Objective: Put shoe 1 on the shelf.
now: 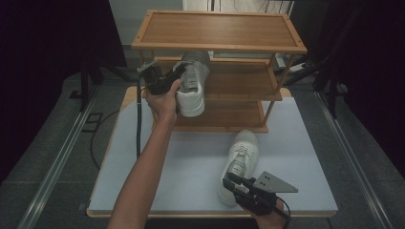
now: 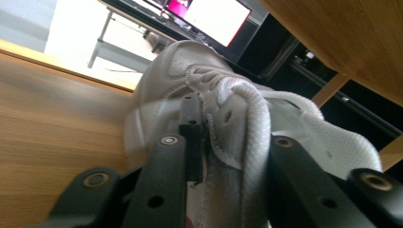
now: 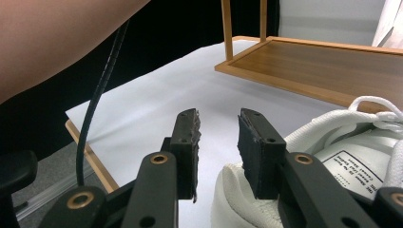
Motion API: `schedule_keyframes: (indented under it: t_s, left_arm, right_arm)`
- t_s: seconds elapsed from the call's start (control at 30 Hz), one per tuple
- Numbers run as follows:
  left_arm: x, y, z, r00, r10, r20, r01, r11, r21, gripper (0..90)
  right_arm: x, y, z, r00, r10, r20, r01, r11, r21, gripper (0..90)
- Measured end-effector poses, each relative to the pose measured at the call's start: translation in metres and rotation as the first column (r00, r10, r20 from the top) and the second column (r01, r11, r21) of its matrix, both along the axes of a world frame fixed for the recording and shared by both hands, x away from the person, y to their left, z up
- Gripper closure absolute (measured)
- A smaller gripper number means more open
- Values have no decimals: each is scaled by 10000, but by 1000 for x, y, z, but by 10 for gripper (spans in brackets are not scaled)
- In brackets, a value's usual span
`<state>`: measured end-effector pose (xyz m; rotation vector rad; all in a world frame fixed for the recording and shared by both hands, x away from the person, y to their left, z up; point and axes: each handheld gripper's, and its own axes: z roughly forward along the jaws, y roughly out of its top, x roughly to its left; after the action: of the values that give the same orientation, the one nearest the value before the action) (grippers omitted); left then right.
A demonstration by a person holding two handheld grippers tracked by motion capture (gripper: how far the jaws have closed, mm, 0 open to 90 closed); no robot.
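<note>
The left gripper's (image 1: 167, 78) jaws straddle the heel collar of a white shoe (image 1: 193, 81), one jaw inside the opening and one outside. I can't tell whether the pads press the collar or merely stand around it. Holding by the collar suits the job, I judge: it lets the shoe slide toe-first into the rack (image 1: 219, 28). The shoe rests on the middle shelf (image 1: 239, 81), its toe deep under the top board and its heel at the front edge.

The right gripper's (image 1: 230, 183) jaws stand apart with bare table between them. One jaw is right beside the heel rim of the second shoe (image 1: 241, 157) and grips nothing. It hovers there, likely waiting to take that shoe the same way. This shoe lies on the table (image 1: 305, 143) in front of the rack, toe towards it.

The table has a pale matt top on a wooden edge, and the rack stands at its far side. Around it are grey floor (image 1: 57, 157), dark curtains and, beyond the rack, a lit monitor (image 2: 214, 16).
</note>
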<state>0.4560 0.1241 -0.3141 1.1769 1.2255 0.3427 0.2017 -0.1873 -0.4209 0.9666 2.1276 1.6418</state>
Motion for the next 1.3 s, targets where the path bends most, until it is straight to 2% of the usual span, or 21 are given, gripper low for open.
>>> schedule_keyframes:
  t_s: [0.1,0.17,0.2,0.23,0.27,0.33,0.43,0.57,0.7,0.83,0.87,0.93,0.97,1.03,1.07,1.1,1.13,1.17,1.2,1.3]
  left_arm:
    - [1,-4,0,9996,-281,86,281,9996,7,683]
    - [3,-5,2,9992,-404,14,404,9991,109,593]
    - [3,-5,5,9979,-556,328,566,9980,-285,585]
    - [2,-3,8,9969,-577,537,602,9971,-467,579]
    - [2,-3,8,9969,-577,537,602,9971,-467,580]
    - [1,-3,15,9944,-852,619,859,9963,-98,576]
    - [-1,-5,16,9942,-847,662,846,9964,47,560]
    - [-8,-1,15,9941,-829,696,832,9965,-7,567]
    - [-19,2,19,9929,-814,863,805,9967,142,583]
    - [-38,5,24,9883,-859,1264,805,9956,475,655]
    - [-38,5,24,9883,-859,1264,805,9956,475,688]
    - [-55,6,25,9831,-1145,1427,1035,9912,824,746]
    - [-55,6,25,9831,-1145,1427,1035,9912,824,768]
    - [-73,6,23,9771,-1532,1479,1385,9848,1047,807]
    - [-73,6,23,9771,-1532,1479,1385,9848,1047,823]
    - [-85,7,21,9723,-1767,1529,1582,9793,1260,837]
    - [-85,7,21,9723,-1767,1529,1582,9793,1260,851]
    - [-92,7,20,9695,-1889,1561,1695,9770,1294,867]
    - [-100,7,17,9643,-2124,1582,1925,9723,1323,878]
    - [-110,5,13,9568,-2488,1504,2251,9614,1583,893]
  right_arm:
    - [0,1,0,10000,-14,24,14,10000,-23,673]
    - [0,1,0,10000,-16,26,16,10000,-23,672]
    - [0,0,0,10000,-2,30,2,10000,-8,671]
    - [0,0,0,10000,-4,29,4,10000,-5,671]
    - [0,0,0,10000,-4,29,4,10000,-5,671]
    - [0,1,-1,10000,4,29,-4,10000,-35,671]
    - [-1,3,-1,10000,76,9,-76,10000,-54,670]
    - [-2,4,-1,9999,106,38,-106,9999,-87,670]
    - [-2,6,-1,9999,126,34,-126,9999,-91,670]
    - [-3,7,-1,9999,163,33,-162,9998,-153,670]
    - [-3,8,-1,9999,167,35,-166,9998,-143,670]
    - [-4,8,-1,9998,180,78,-179,9997,-148,670]
    - [-4,8,-1,9998,180,78,-179,9997,-148,670]
    - [-4,8,0,9998,176,134,-174,9997,-143,670]
    - [-4,8,0,9998,176,134,-174,9997,-143,670]
    - [-5,8,0,9997,199,125,-197,9997,-145,670]
    - [-5,8,0,9997,199,125,-197,9997,-145,670]
    - [-5,9,0,9997,204,116,-202,9997,-141,669]
    - [-5,10,0,9997,207,129,-205,9997,-160,669]
    - [-4,11,-1,9997,222,113,-219,9995,-211,668]
